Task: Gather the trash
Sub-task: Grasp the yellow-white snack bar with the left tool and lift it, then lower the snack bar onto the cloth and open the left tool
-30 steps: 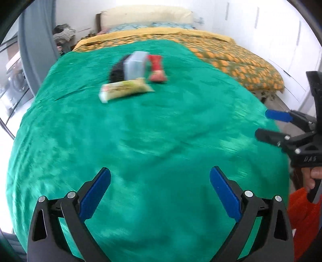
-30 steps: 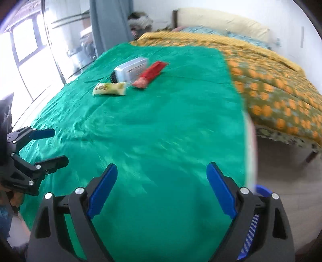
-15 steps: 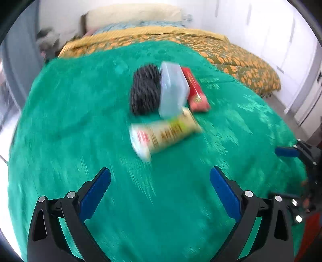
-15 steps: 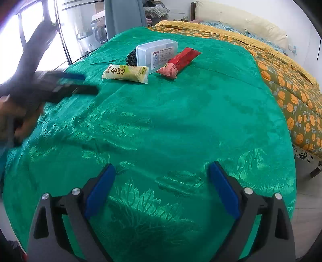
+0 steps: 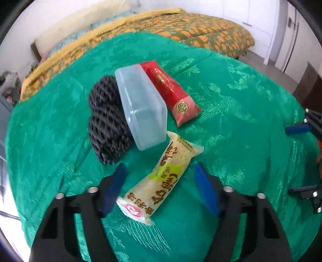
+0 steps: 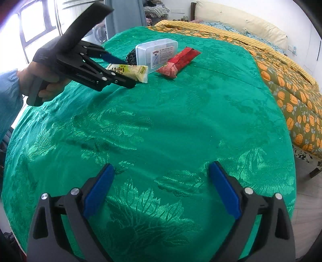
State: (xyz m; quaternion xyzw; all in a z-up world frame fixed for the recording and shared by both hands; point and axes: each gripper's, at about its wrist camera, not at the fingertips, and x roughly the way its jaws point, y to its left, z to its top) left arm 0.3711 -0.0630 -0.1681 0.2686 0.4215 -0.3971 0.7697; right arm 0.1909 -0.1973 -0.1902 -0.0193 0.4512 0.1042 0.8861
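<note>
A cream and green snack wrapper [image 5: 161, 181] lies on the green bedspread [image 5: 231, 121], its near end between the open fingers of my left gripper [image 5: 160, 171]. The fingers stand apart on either side of it, not touching. Behind it lie a clear plastic box [image 5: 140, 104], a black scrubber ball [image 5: 106, 121] and a red snack packet [image 5: 171, 90]. In the right wrist view the left gripper [image 6: 122, 72] reaches over the wrapper [image 6: 130, 70], with the box [image 6: 157, 52] and red packet [image 6: 179, 60] beyond. My right gripper [image 6: 161, 173] is open and empty over the bedspread.
An orange-patterned quilt [image 6: 291, 84] covers the far side of the bed, with a cream headboard [image 6: 241, 24] behind. A window [image 6: 30, 30] and grey curtain [image 6: 120, 12] stand at the left. The bed edge and floor [image 6: 308, 191] are at the right.
My left gripper has moved forward to the trash pile and its fingers now straddle the cream wrapper, slightly narrowed. My right gripper has held nearly still.
</note>
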